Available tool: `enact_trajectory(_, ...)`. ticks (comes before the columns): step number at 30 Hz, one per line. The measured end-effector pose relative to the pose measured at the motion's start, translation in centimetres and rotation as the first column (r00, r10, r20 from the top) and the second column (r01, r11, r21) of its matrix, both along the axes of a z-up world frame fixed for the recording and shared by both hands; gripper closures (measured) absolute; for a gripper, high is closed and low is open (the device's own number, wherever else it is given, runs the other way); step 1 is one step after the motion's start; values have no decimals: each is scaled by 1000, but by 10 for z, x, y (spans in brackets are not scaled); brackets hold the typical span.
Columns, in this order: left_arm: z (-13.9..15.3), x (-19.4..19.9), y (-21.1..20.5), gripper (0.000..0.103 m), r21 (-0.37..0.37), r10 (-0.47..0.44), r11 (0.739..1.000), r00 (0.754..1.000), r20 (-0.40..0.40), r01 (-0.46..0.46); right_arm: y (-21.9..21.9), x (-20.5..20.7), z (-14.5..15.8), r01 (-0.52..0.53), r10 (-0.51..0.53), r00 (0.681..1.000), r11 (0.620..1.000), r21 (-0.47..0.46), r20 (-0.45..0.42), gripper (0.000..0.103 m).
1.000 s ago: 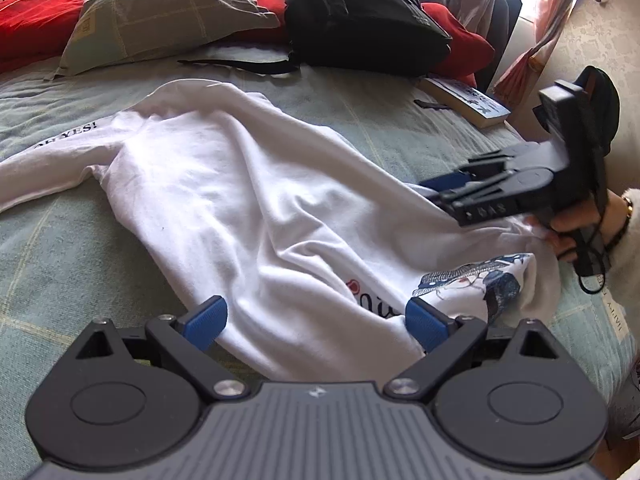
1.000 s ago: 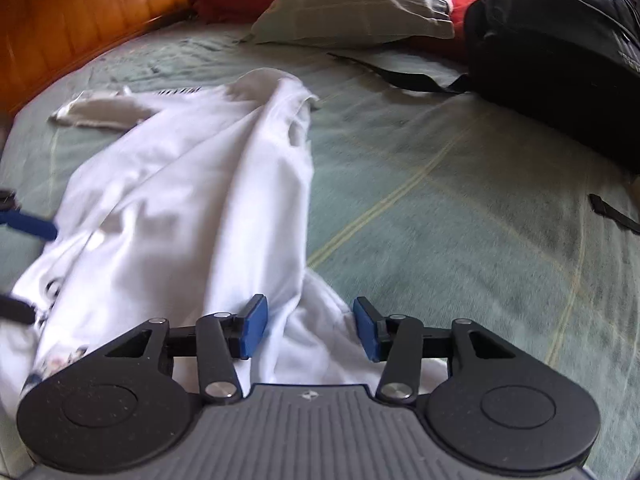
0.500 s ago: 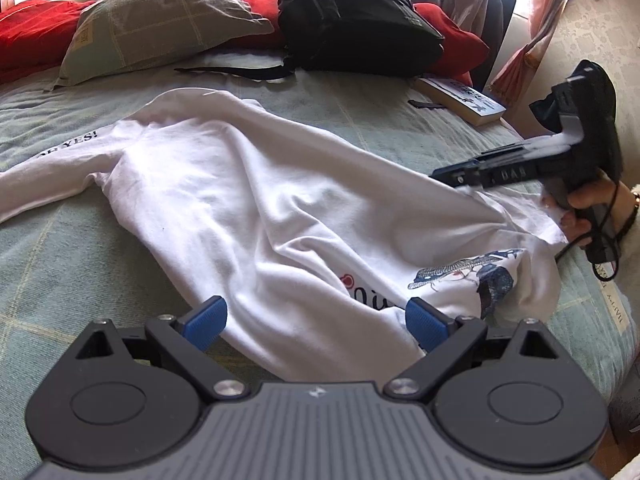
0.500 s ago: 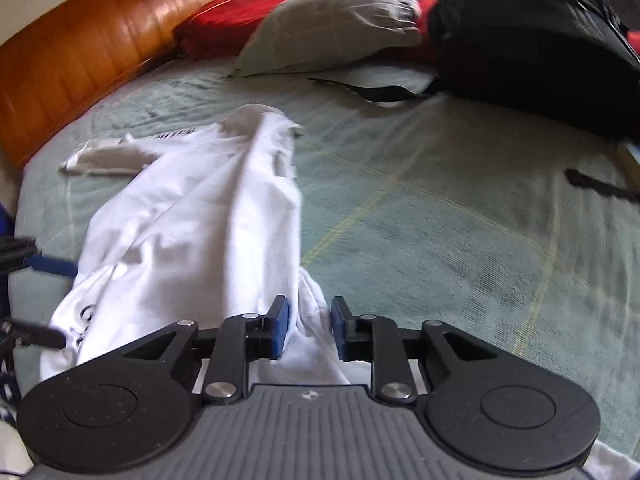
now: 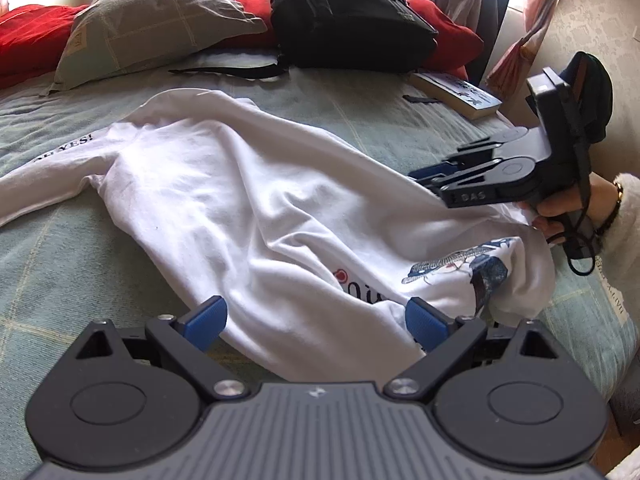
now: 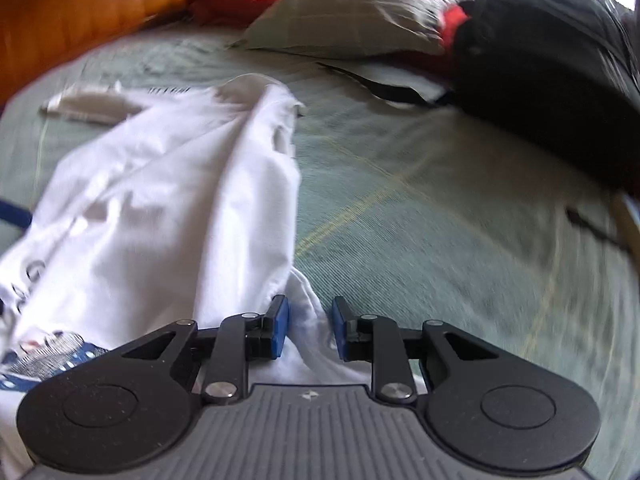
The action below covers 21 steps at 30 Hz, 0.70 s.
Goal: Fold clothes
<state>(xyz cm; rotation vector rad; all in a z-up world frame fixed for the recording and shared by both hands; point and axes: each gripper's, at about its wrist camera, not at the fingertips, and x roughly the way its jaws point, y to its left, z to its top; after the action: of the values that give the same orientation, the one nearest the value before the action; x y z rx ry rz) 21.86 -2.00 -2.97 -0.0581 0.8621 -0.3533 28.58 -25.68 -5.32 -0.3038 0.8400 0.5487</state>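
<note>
A white long-sleeved shirt [image 5: 260,208] with a printed front lies crumpled across the green bedspread [image 5: 60,280], one sleeve stretched out to the left. My left gripper [image 5: 316,318] is open wide over the shirt's near hem, with cloth between its blue pads [image 5: 206,316]. On the right, my right gripper [image 5: 420,174] pinches the shirt's far edge, and a taut ridge of cloth runs up to it. The right wrist view is blurred. It shows a fold of the shirt [image 6: 160,200] squeezed between the narrow jaws of the right gripper [image 6: 310,330].
A grey pillow [image 5: 160,12], red cushions [image 5: 28,36] and a black backpack [image 5: 348,16] line the head of the bed. A book [image 5: 456,94] lies near the right edge. A wooden headboard [image 6: 80,12] stands behind. A hand [image 5: 560,208] holds the right gripper.
The right gripper's jaws narrowed onto the shirt's edge, lifted it, then dropped slightly and swung. The left gripper stayed open and barely moved.
</note>
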Motion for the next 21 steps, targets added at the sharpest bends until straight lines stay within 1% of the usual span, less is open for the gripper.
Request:
enact_trajectory(1, 0, 0, 0, 7, 1, -1, 1000, 1000, 1, 1, 3, 0, 0, -15, 15, 1000, 1000, -6, -1, 84)
enact_trajectory(2, 1, -1, 0, 7, 1, -1, 1000, 1000, 3, 1, 4, -1, 2, -22, 22, 1000, 1000, -2, -6, 90)
enact_trajectory(4, 2, -2, 0, 7, 2, -2, 1000, 1000, 5, 2, 3, 0, 8, -12, 12, 1000, 1000, 3, 5, 91)
enact_trajectory(7, 3, -3, 0, 7, 4, -4, 1000, 1000, 9, 4, -12, 7, 23, 64, -67, 997, 997, 51, 45, 92)
enact_trajectory(12, 5, -5, 1, 7, 5, 0, 1000, 1000, 16, 0, -31, 21, 42, 185, -187, 973, 982, 24, 135, 92)
enact_trajectory(17, 7, -5, 4, 7, 6, 7, 1000, 1000, 24, -7, -48, 34, 52, 288, -279, 935, 957, -11, 219, 92)
enact_trajectory(21, 10, -6, 6, 7, 7, 9, 1000, 999, 32, -9, -64, 43, 60, 375, -359, 892, 927, -5, 274, 92)
